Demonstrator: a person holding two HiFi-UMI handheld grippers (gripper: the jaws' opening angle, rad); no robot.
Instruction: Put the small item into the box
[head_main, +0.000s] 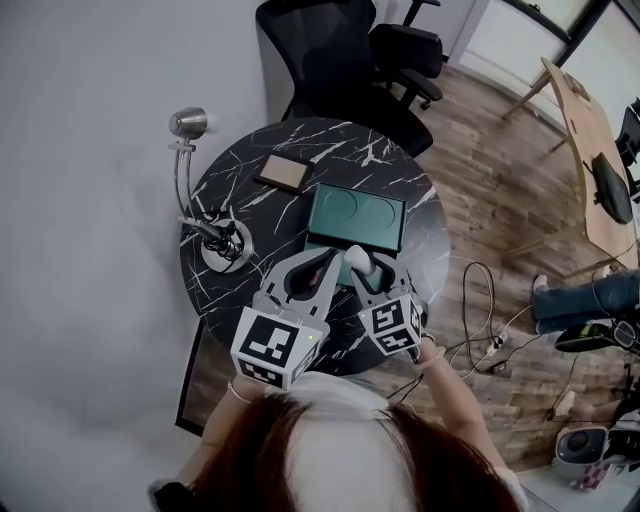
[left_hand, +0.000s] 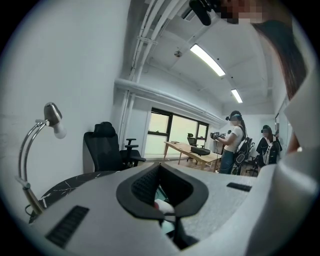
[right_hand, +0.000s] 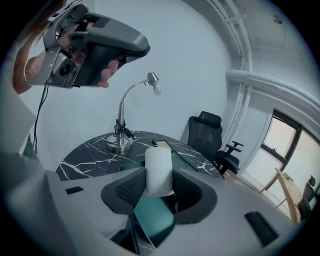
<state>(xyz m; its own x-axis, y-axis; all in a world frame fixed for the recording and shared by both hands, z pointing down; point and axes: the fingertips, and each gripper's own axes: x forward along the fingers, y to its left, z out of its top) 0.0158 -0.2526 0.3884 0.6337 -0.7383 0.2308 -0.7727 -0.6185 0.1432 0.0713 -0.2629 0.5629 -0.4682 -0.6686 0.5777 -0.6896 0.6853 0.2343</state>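
The round table (head_main: 400, 165) has bare room along its right edge and its far right part. The lamp (head_main: 224, 245) stands at the left edge. Its bent neck rises up and out past that edge, so that side is tight. The box (head_main: 357, 218) fills the middle, and the way down to it is free. A flat brown pad (head_main: 283, 172) lies near the far edge, just beside the box. 1 chair (head_main: 340, 60) stands close behind the far edge. At the near edge the 2 grippers crowd close together. The right gripper (head_main: 362, 262) grips the roll (head_main: 356, 256) at the box's near side. The left gripper (head_main: 318, 262) sits between it and the lamp.
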